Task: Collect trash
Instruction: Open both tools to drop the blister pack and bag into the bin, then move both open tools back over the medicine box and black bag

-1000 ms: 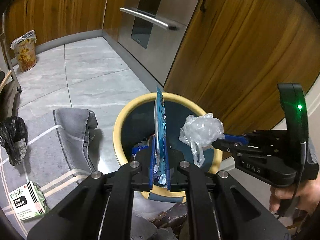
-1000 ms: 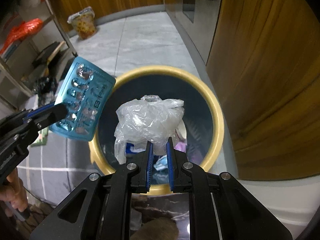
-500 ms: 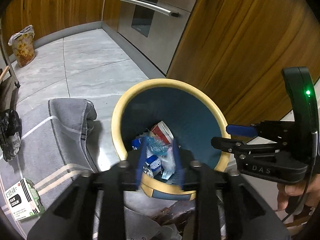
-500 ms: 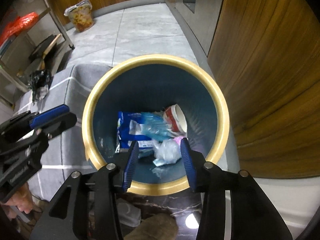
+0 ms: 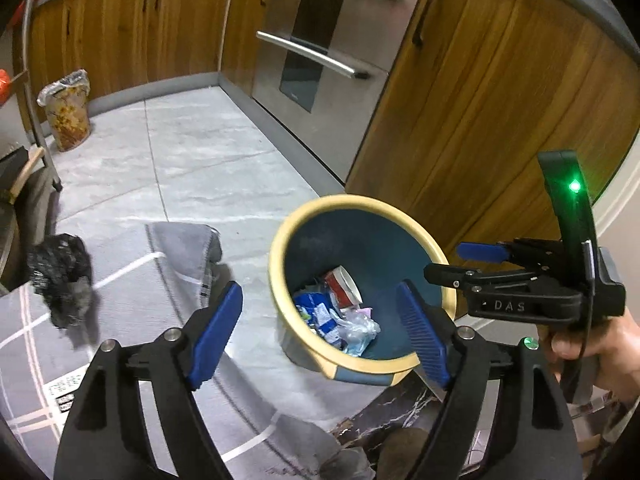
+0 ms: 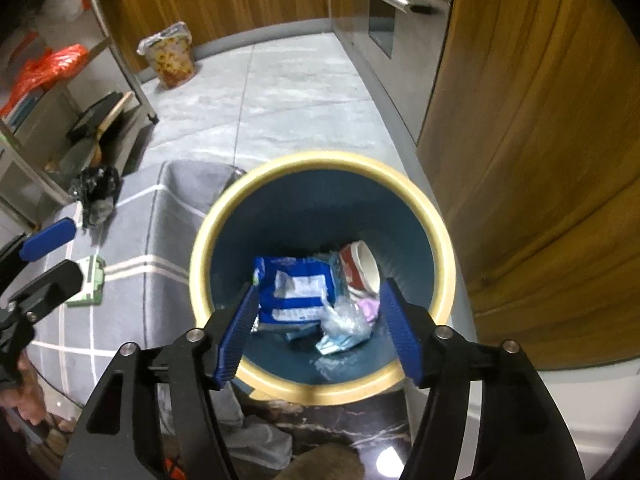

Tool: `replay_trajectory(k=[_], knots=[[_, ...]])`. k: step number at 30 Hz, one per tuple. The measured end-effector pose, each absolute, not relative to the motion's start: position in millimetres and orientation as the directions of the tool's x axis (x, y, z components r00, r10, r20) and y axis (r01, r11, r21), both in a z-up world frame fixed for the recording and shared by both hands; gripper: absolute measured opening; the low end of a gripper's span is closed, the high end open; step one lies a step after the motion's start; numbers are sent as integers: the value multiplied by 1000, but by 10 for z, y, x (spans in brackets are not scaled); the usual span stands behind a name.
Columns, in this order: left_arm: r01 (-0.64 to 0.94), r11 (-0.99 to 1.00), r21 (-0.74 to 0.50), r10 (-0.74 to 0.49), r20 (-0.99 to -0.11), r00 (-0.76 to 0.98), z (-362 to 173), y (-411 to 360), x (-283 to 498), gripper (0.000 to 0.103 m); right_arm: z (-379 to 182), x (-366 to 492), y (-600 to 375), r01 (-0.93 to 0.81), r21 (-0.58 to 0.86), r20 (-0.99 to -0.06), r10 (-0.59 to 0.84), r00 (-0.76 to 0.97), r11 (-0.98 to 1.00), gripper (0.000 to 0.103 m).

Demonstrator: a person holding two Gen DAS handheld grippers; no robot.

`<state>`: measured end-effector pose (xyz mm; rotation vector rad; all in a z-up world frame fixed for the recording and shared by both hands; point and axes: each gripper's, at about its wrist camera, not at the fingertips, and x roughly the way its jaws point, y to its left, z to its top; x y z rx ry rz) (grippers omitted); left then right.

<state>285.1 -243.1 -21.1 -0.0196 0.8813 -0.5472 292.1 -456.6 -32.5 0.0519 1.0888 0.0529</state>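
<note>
At the bottom of the right wrist view our right gripper (image 6: 318,328) is spread wide and empty, hovering over the yellow-rimmed trash bin (image 6: 444,264) at frame centre. Inside lie a blue wrapper (image 6: 294,290), a crumpled clear bag (image 6: 346,316) and a red-and-white cup (image 6: 362,266). In the left wrist view our left gripper (image 5: 320,330) is likewise spread and empty. Farther, left of centre, a black bag (image 5: 60,280) rests on the grey rug (image 5: 120,280). A steel oven (image 5: 320,40) sits at upper centre.

teal bin (image 6: 304,208), cream rim; grey rug (image 6: 132,240), white grid lines.
</note>
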Motion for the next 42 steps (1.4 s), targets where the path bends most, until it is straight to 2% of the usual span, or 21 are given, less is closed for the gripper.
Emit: replay_trajectory(k=[2,16,25,26,28,42], knots=[[437,871,-222,-449,-721,528,-132,-2298,2814,85,-292,2927,-4520,-25,73,-880,76,470,997,66],[318,934,-163,-330,-735,592,0,-1289,2633,94,-213,3009,-4108,-83,77,-872,108,477,994,68],[219,962,-163,-265,-754,602,-103,-607,2533,95,-169,3072,-3803,-132,86,-869,139,474,987,69],[208,965,-162,-257,-756,603,-115,-535,2517,95,-160,3080,-3758,-139,89,-868,145,474,986,69],[192,969,-157,-243,-760,603,-129,-418,2488,96,-143,3088,-3681,-150,89,-865,151,479,985,78],[57,988,-145,-152,-815,558,-491,156,2480,97,42,3140,-2970,-266,107,-833,232,503,958,81]])
